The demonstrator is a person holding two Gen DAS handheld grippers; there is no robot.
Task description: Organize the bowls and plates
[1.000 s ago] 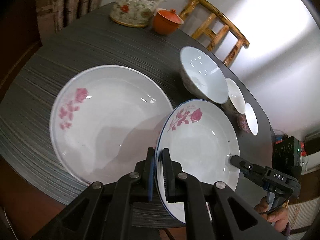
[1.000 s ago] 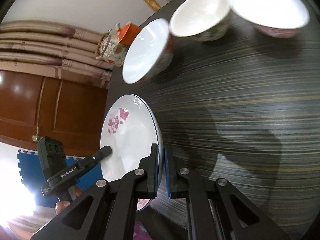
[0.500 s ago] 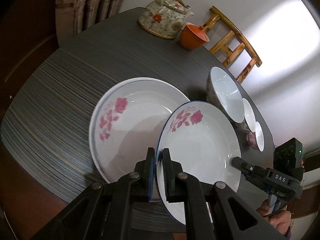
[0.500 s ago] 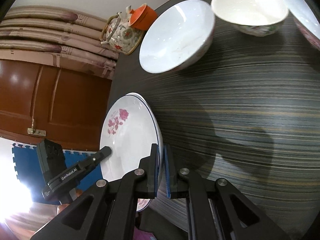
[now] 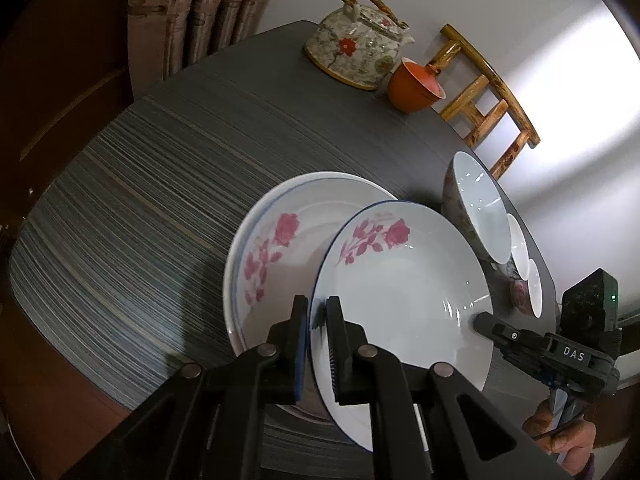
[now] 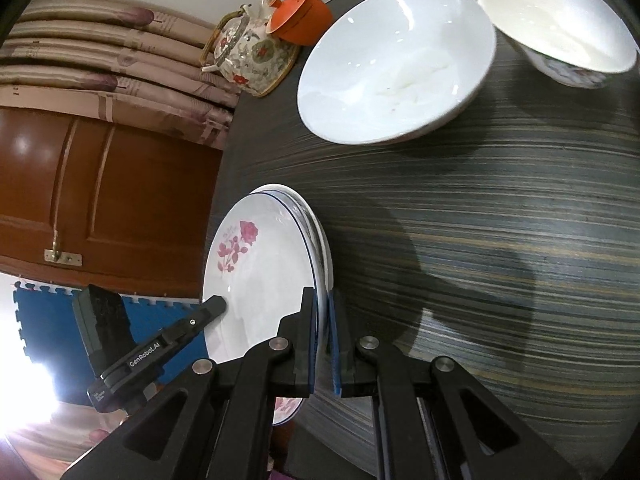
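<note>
White rose plate (image 5: 404, 300) clamped at opposite rims by my left gripper (image 5: 318, 320) and right gripper (image 6: 323, 320), partly over larger plate (image 5: 272, 248), big bowl (image 6: 396, 64) empty

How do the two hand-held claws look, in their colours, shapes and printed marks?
Both claws are matte black, each with two long angular fingers, silver round rivets and blue pads inside the tips. Seen from the left wrist camera, the right claw carries white "DAS" lettering and a boxy black module with a green light. From the right wrist camera, the left claw reads "GenRobot.AI".
</note>
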